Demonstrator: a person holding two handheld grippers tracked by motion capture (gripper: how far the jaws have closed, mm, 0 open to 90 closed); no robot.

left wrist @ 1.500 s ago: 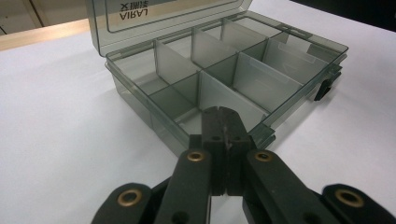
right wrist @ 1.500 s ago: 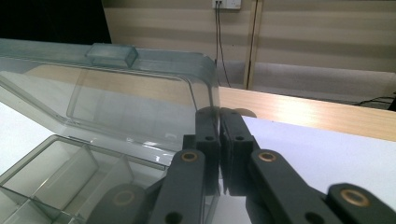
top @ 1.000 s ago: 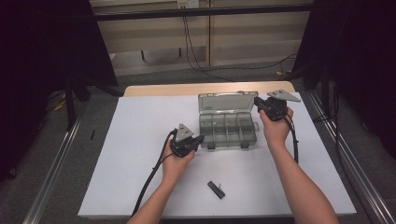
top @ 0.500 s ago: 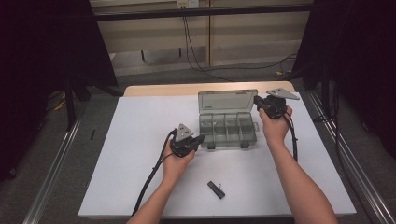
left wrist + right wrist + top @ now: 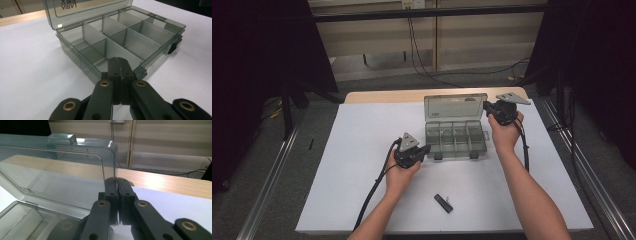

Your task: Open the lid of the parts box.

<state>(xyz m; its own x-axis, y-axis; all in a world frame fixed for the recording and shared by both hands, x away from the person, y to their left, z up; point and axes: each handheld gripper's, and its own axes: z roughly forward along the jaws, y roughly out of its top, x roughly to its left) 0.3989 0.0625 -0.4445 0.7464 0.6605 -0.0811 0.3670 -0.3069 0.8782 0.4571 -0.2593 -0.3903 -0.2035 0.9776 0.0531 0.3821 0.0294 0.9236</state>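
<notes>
On the white table (image 5: 362, 165) sits a smoky compartment box (image 5: 455, 140). The right gripper (image 5: 488, 107) pinches its raised lid (image 5: 62, 170) by the edge. The left gripper (image 5: 426, 149), jaws closed and empty, rests against the box's front corner.

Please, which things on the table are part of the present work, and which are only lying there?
Part of the work:
- clear compartment box, open
- its lid, pinched at the edge by the right hand-held gripper
- left hand-held gripper, shut, at the box's front corner

Only lying there:
- small black object near the table's front edge
</notes>
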